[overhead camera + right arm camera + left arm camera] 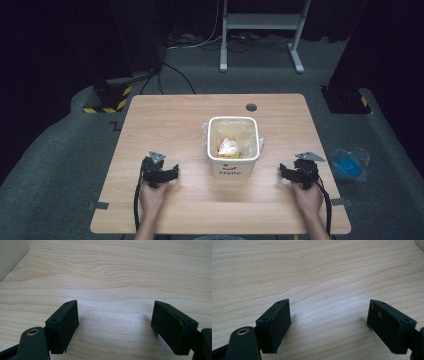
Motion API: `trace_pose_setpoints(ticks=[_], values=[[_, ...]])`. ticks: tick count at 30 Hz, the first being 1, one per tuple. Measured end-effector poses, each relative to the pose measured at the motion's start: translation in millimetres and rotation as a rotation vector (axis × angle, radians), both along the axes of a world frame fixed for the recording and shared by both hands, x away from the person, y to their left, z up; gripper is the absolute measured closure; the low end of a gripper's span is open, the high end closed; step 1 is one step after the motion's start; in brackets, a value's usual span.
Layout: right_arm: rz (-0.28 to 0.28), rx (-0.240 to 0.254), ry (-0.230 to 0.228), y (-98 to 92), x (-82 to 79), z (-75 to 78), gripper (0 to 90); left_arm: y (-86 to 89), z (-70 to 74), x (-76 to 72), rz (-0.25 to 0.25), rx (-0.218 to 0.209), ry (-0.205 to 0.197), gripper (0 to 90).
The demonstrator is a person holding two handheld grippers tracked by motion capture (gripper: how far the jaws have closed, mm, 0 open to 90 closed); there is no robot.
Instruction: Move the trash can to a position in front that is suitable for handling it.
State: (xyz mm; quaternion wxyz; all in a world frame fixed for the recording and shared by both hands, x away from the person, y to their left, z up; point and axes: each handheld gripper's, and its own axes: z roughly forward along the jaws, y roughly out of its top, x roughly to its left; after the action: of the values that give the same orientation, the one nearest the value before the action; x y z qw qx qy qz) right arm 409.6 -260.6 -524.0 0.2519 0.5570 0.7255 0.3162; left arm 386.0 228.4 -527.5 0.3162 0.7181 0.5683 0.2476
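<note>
Your left gripper (176, 172) and right gripper (283, 171), both spread wide and empty, flank the white square plastic bin (233, 148) (lined, holding crumpled waste) at table centre; a one-sided push would likely tip it.

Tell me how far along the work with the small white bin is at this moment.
Done, by the look of it: the white bin stands mid-table, lined with a clear bag, and already holds crumpled paper and yellowish scraps. In hand: nothing; the left gripper and right gripper rest open on bare table either side of the bin. Left: probably handling the bag or bin, not yet touched.
</note>
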Motion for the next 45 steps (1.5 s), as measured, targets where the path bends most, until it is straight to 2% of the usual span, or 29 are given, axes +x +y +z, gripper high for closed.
trace_pose_setpoints(ticks=[8, 13, 18, 24, 30, 32, 39, 45], values=[[-0.019, -0.001, 0.007, 3.3, 1.6, -0.4, 16.3, -3.5, -0.2, 1.6, 0.017, -0.004, 0.009, 16.1], [-0.027, -0.003, 0.020, 5.7, 2.5, 0.6, 16.1, -9.9, 0.6, 3.3, 0.059, -0.004, 0.016, 14.5], [-0.003, -0.001, 0.015, 16.5, 0.7, 1.1, 16.7, -19.8, 3.3, 6.2, 0.047, -0.030, 0.032, 14.9], [0.019, 0.006, -0.004, 26.9, -1.8, 5.8, 17.3, -35.2, 8.8, 7.8, 0.018, -0.052, 0.014, 14.8], [0.056, 0.043, -0.013, 41.3, -1.8, 13.7, 17.7, -47.7, 10.1, 9.5, 0.011, -0.105, 0.003, 15.0], [0.065, 0.054, -0.020, 48.3, -1.2, 16.8, 17.9, -54.7, 11.0, 11.8, 0.003, -0.100, 0.012, 15.0], [0.097, 0.056, -0.025, 67.8, -0.8, 21.2, 18.3, -73.4, 18.8, 16.4, -0.022, -0.102, -0.011, 15.2], [0.115, 0.061, -0.017, 75.6, -0.5, 19.1, 18.7, -76.3, 13.2, 21.3, -0.014, -0.120, 0.017, 15.1]])
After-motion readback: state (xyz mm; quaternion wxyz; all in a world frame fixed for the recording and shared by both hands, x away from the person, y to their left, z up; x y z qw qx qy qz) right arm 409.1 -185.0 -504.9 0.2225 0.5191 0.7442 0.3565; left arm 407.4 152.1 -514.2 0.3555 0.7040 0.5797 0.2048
